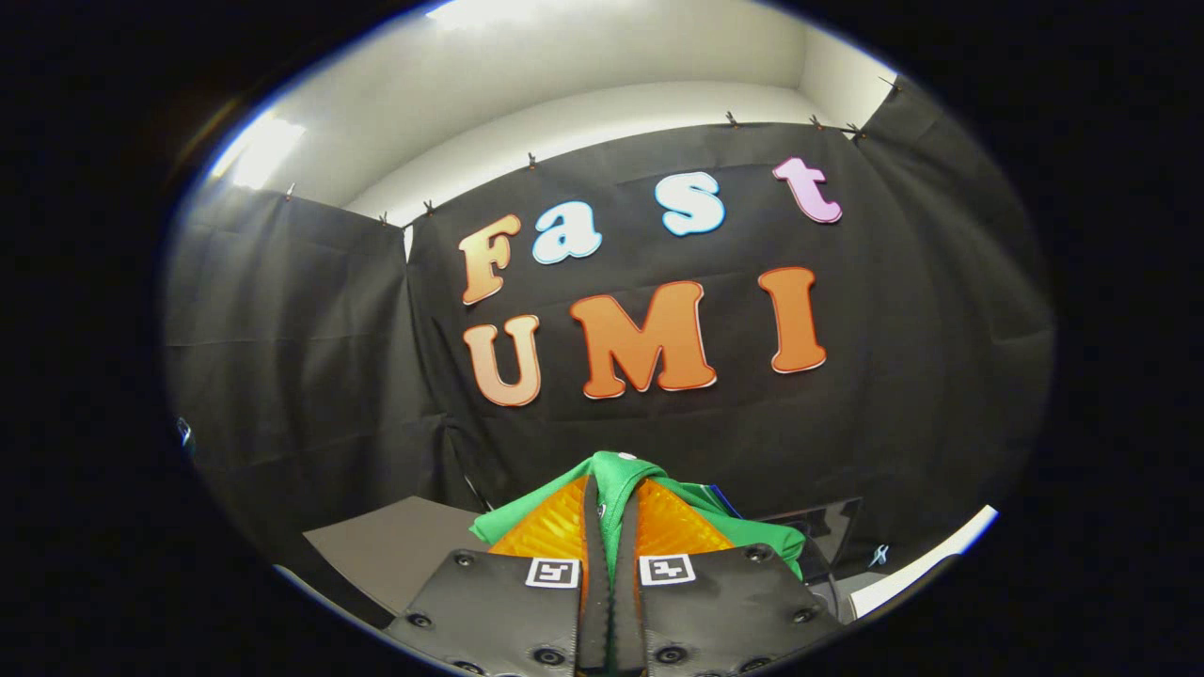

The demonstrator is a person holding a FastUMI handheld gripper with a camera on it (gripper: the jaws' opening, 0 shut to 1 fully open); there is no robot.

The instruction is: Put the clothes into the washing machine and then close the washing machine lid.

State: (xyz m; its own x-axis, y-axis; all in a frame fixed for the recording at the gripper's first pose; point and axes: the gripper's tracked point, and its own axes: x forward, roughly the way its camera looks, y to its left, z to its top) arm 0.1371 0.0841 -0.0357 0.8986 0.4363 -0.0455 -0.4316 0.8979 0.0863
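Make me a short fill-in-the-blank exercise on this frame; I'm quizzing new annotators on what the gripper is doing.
1. The gripper is shut on a ____ garment.
2. The garment is pinched ____ the two fingers, bunching up above their tips.
3. Beyond the garment hangs the booth's ____ cloth wall.
4. The garment is held up ____ the grey surface below.

Missing words: green; between; black; above
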